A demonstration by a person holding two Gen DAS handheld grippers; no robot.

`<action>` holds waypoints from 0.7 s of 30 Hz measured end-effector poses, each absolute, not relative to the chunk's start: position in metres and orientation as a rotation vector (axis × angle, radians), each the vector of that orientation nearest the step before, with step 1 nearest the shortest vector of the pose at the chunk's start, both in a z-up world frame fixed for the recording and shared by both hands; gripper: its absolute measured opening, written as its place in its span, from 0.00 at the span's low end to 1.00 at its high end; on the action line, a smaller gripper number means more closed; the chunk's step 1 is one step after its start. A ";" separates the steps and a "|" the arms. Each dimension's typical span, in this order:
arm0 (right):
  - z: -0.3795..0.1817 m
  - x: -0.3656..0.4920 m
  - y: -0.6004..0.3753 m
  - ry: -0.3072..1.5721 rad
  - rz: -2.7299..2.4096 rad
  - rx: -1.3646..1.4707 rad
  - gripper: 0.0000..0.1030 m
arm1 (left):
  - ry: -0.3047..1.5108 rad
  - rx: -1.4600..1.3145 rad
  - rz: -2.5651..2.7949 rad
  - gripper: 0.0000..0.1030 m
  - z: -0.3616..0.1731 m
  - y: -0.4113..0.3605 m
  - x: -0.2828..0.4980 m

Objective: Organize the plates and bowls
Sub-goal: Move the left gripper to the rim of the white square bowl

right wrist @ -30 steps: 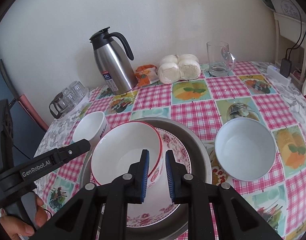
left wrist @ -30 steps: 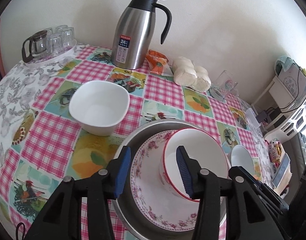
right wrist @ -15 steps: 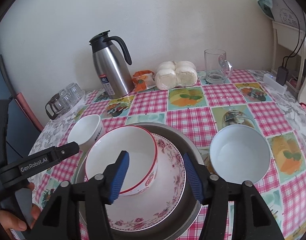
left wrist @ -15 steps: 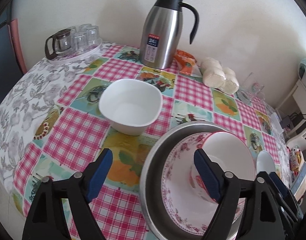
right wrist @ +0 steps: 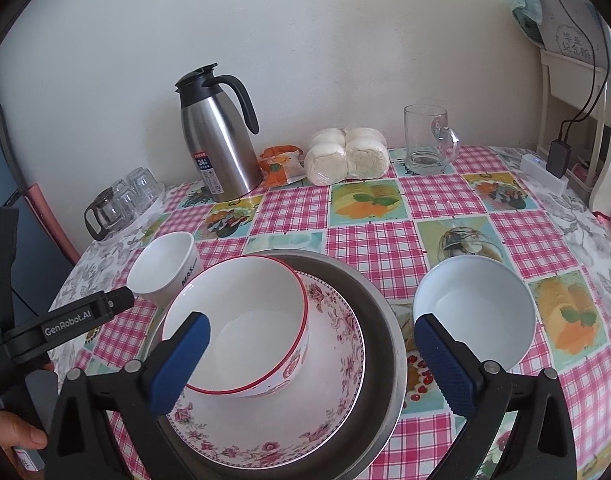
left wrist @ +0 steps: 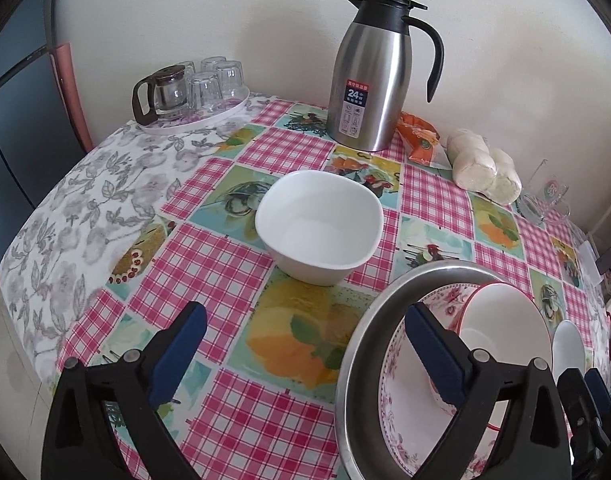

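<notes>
There are three bowls: a red-rimmed bowl [right wrist: 241, 320], a squarish white bowl [left wrist: 319, 226] and a round white bowl [right wrist: 475, 312]. There is one flowery plate [right wrist: 297, 412], one metal basin [right wrist: 379, 344], one steel jug [right wrist: 219, 148], one glass mug [right wrist: 427, 140] and one small glass teapot [left wrist: 163, 94]. Four little glasses [left wrist: 219, 80] stand by the teapot, and there is one orange packet [right wrist: 279, 164] and one bag of buns [right wrist: 347, 156].

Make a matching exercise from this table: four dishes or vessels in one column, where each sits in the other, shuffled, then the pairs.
Things
1. red-rimmed bowl
2. floral plate
3. square white bowl
4. glass mug

Places
A. on the tablecloth, left of the steel basin
B. near the wall, beside the bagged buns
C. on the floral plate
D. directly in the steel basin

Pairs: 1-C, 2-D, 3-A, 4-B
</notes>
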State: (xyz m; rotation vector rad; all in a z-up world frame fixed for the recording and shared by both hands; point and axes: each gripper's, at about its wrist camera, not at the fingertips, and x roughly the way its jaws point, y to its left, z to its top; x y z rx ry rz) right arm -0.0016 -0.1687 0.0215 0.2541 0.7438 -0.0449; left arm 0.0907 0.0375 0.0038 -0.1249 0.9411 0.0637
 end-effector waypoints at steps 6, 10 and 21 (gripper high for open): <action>0.029 -0.004 -0.165 0.704 -0.084 0.210 1.00 | 0.933 -0.151 0.073 0.97 0.004 0.043 0.092; 0.039 -0.005 -0.159 0.682 -0.070 0.199 1.00 | 0.921 -0.178 0.093 0.97 0.005 0.051 0.094; 0.048 0.007 -0.112 0.710 0.022 0.102 1.00 | 0.903 -0.268 0.183 0.97 0.003 0.093 0.104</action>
